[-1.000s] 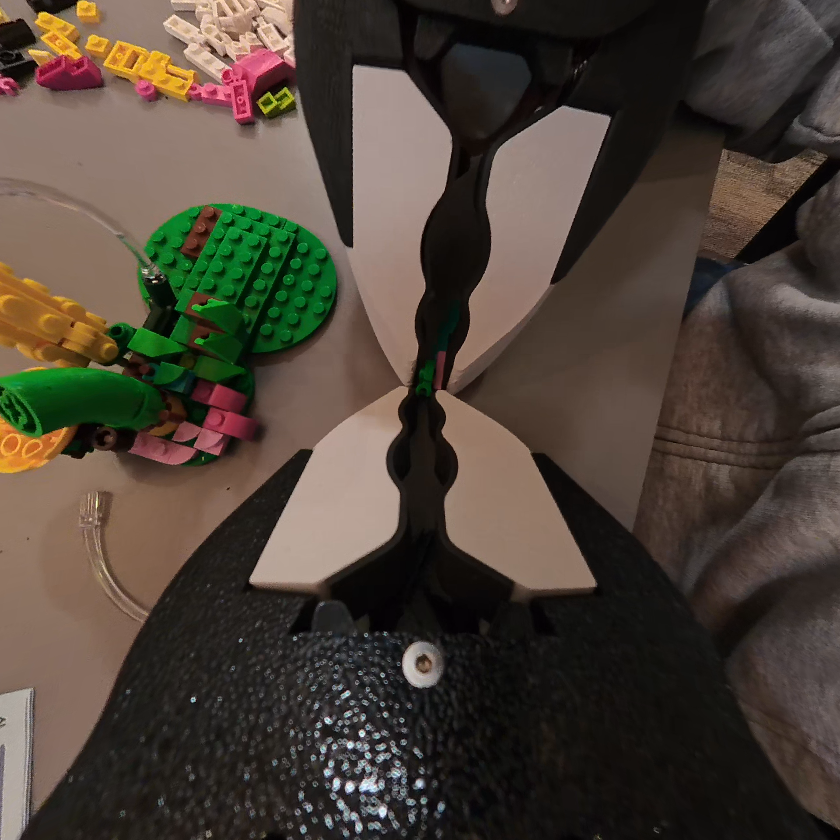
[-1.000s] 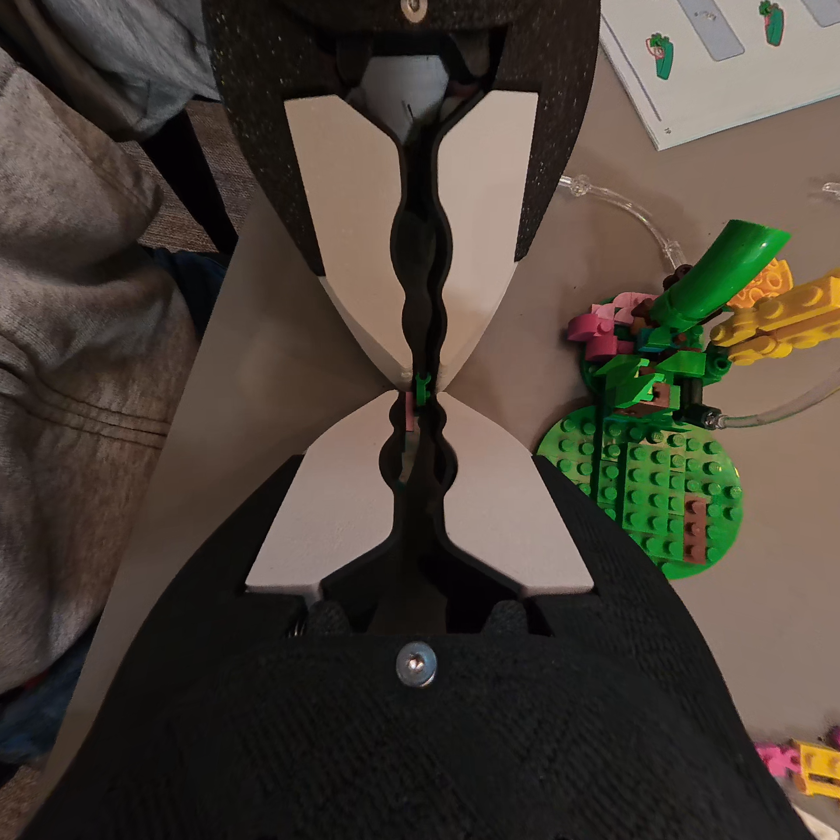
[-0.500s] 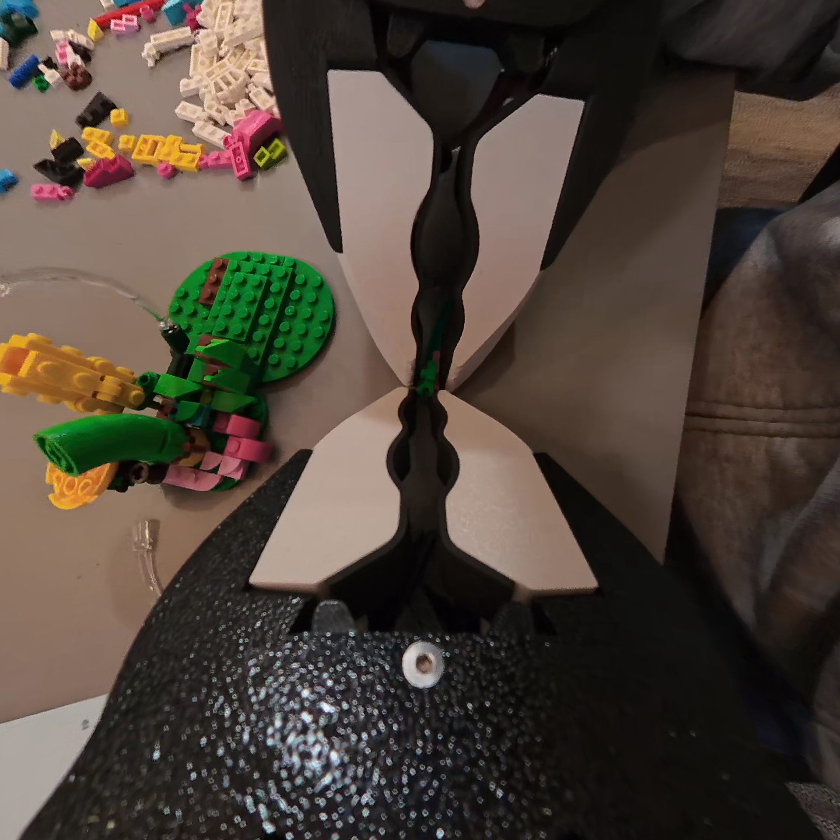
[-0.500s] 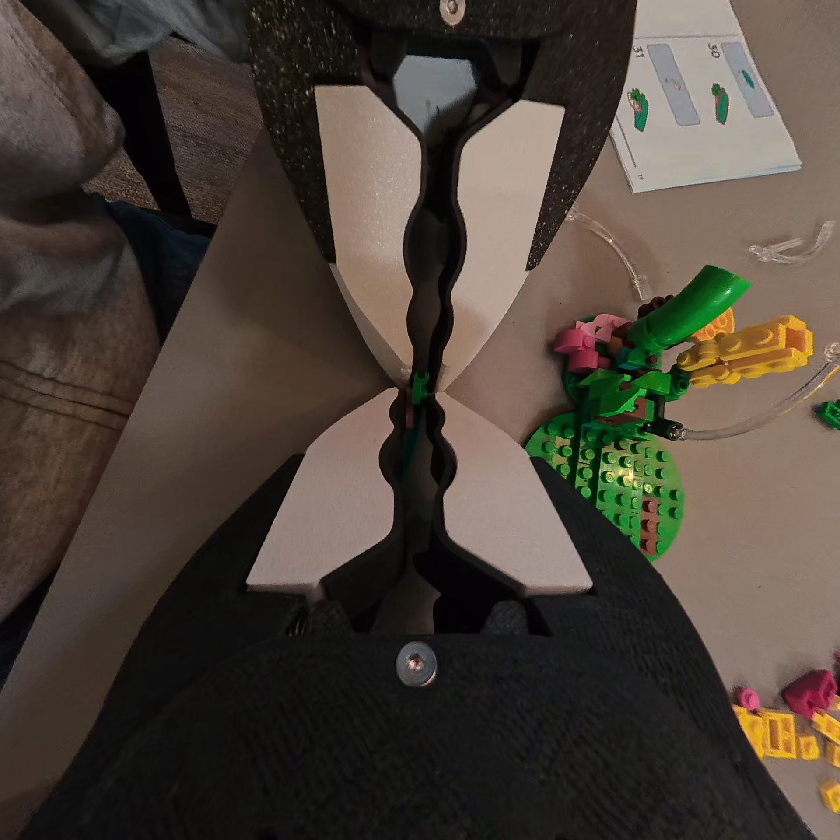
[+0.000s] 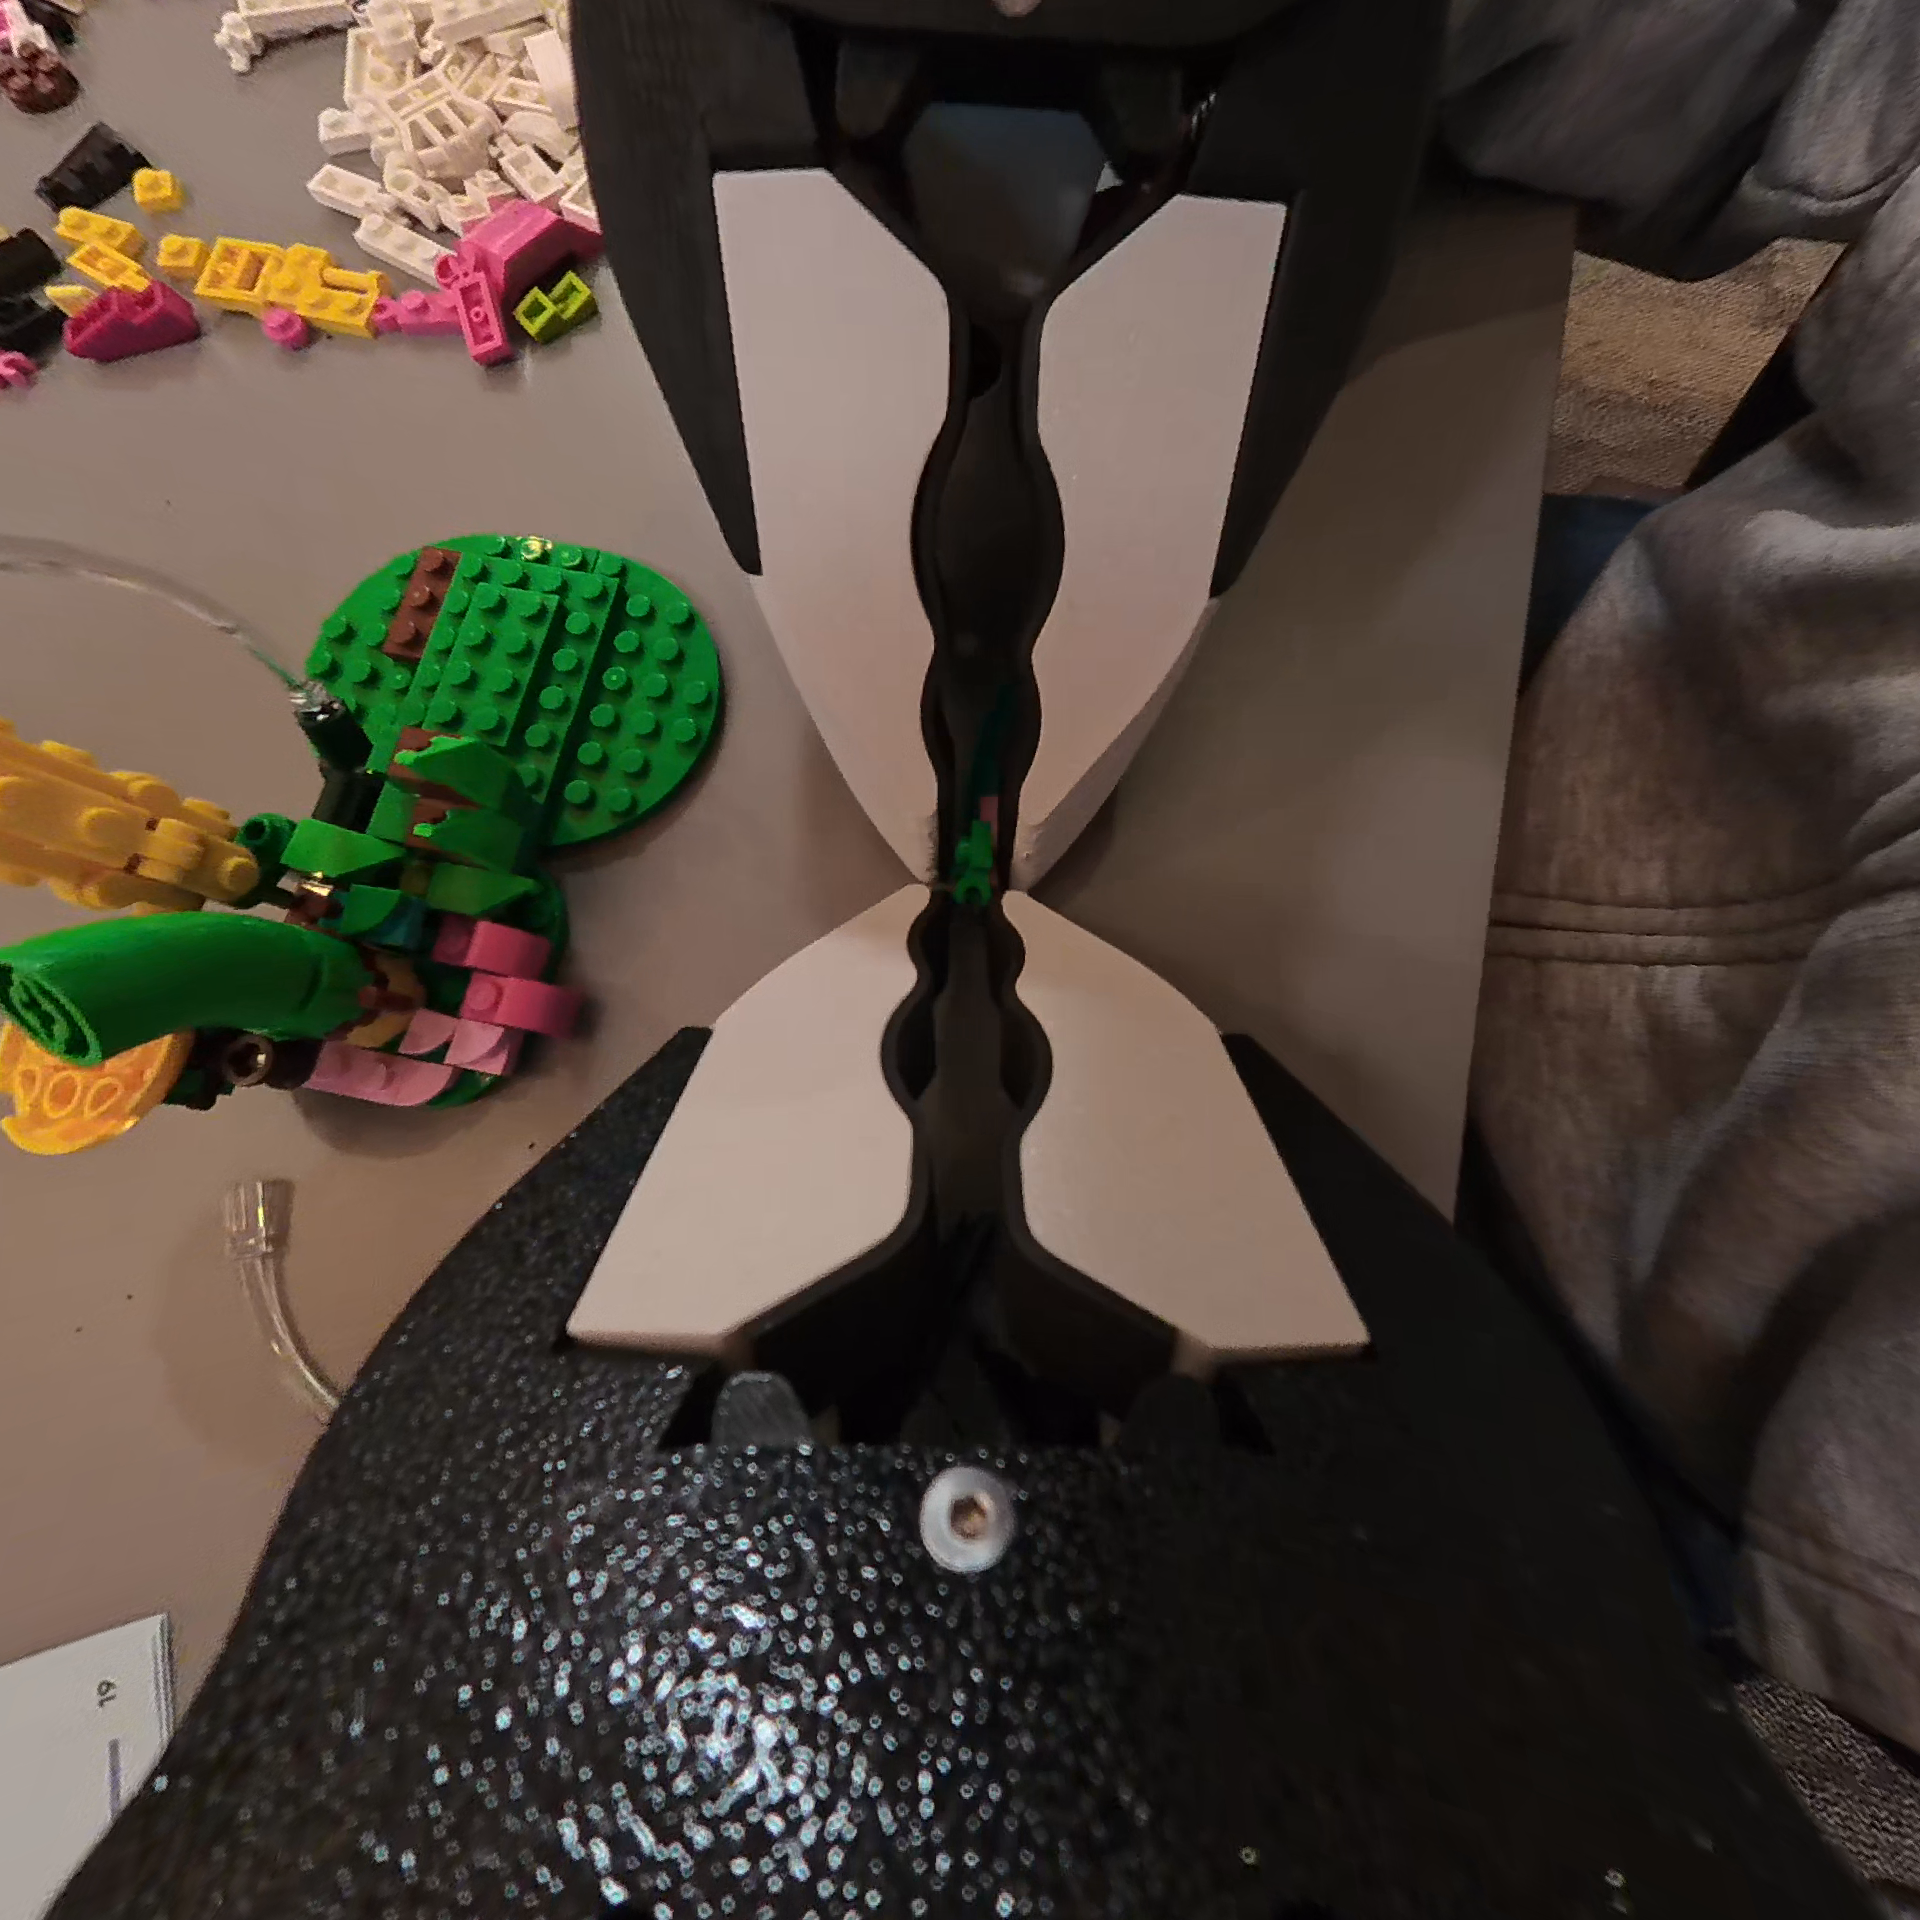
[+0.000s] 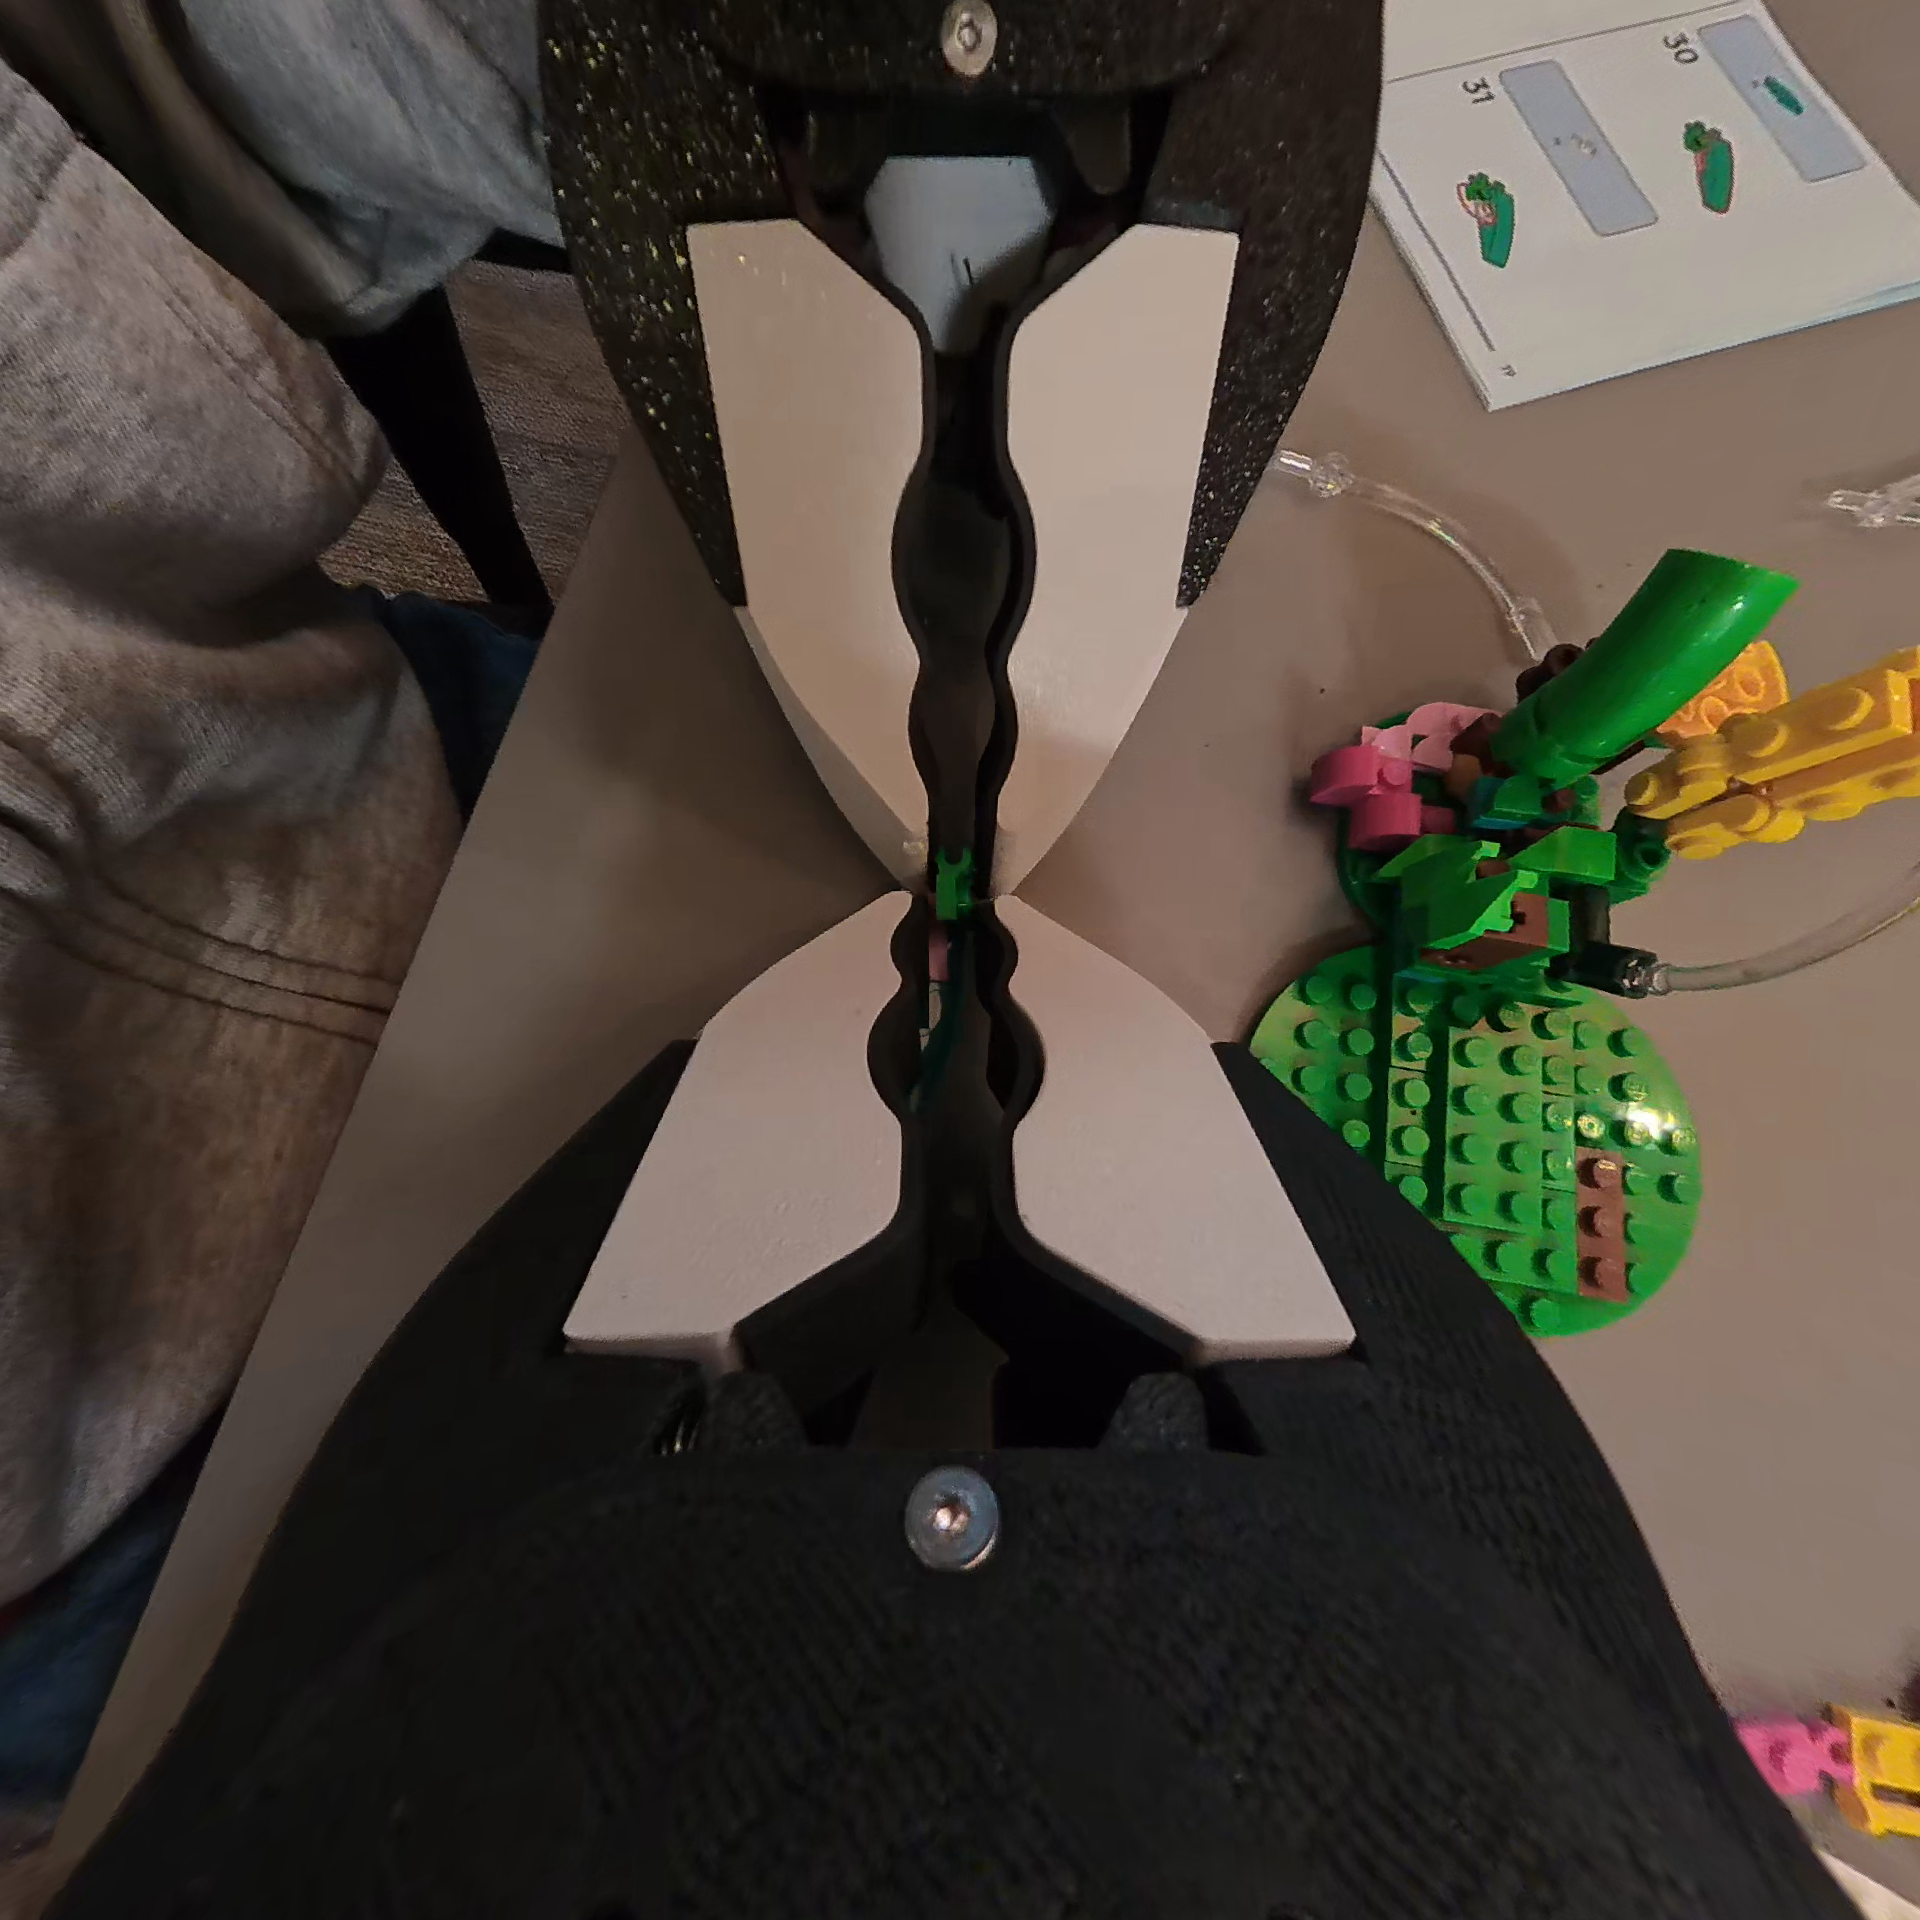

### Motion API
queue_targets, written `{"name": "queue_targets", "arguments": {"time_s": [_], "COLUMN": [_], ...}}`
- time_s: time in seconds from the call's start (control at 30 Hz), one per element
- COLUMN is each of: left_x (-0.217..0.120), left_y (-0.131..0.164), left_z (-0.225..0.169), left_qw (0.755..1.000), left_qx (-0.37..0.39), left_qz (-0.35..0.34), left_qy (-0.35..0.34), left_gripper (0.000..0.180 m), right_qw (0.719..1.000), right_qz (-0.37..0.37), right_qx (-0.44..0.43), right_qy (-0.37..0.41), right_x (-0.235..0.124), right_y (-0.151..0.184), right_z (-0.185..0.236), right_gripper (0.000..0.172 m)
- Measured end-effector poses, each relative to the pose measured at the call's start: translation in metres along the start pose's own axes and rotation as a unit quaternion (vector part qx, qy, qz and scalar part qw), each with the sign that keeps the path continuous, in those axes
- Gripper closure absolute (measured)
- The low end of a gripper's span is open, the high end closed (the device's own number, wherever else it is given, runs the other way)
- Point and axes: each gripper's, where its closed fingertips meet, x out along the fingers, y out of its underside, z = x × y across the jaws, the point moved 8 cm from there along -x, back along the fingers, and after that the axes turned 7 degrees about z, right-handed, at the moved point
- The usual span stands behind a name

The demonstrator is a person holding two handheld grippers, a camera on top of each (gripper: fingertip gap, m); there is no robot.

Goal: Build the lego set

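Hand-held gripper left [image 5: 971, 899] meets hand-held gripper right [image 6: 956, 899] tip to tip above the bench [image 5: 312, 468]; my two sets of jaws, nearly closed, pinch one small green brick piece [image 5: 975, 860] between them. Beside them I count one green brick model [image 5: 416, 831], one booklet [image 6: 1662, 187] and two clear tubes [image 6: 1455, 540].

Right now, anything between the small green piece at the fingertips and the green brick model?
Nothing visible. Left gripper and right gripper pinch the small green piece tip to tip; only table surface lies toward the green brick model.
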Motion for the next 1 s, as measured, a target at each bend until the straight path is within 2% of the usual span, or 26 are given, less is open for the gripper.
{"name": "queue_targets", "arguments": {"time_s": [0.27,0.3,0.33,0.4,0.63,0.87,1.0], "left_x": [0.0001,-0.0003,-0.0011,-0.0023,0.0016,0.0015,0.0013], "left_y": [0.0013,0.0017,0.0020,0.0031,0.0012,0.0026,0.0025], "left_z": [0.0015,0.0014,0.0009,0.0017,0.0009,0.0029,0.0009], "left_qw": [1.000,1.000,1.000,1.000,1.000,0.999,1.000], "left_qx": [-0.018,-0.019,-0.020,-0.018,0.003,-0.025,-0.002], "left_qz": [0.000,0.000,-0.002,-0.001,-0.012,-0.012,-0.014], "left_qy": [0.011,0.014,0.020,0.019,0.004,0.023,0.013], "left_gripper": [0.173,0.169,0.157,0.152,0.173,0.174,0.175], "right_qw": [1.000,1.000,1.000,1.000,1.000,1.000,1.000], "right_qz": [0.001,-0.001,-0.002,-0.005,-0.011,-0.008,-0.007], "right_qx": [0.024,0.023,0.023,0.024,0.019,0.021,0.015], "right_qy": [-0.008,-0.008,-0.008,-0.012,-0.015,-0.014,-0.010], "right_x": [0.0014,0.0012,0.0008,0.0001,-0.0002,0.0002,0.0003], "right_y": [-0.0001,0.0001,0.0007,0.0018,0.0022,0.0021,0.0014], "right_z": [-0.0013,-0.0013,-0.0016,-0.0022,-0.0023,-0.0021,-0.0003], "right_gripper": [0.164,0.164,0.164,0.164,0.164,0.164,0.164]}}
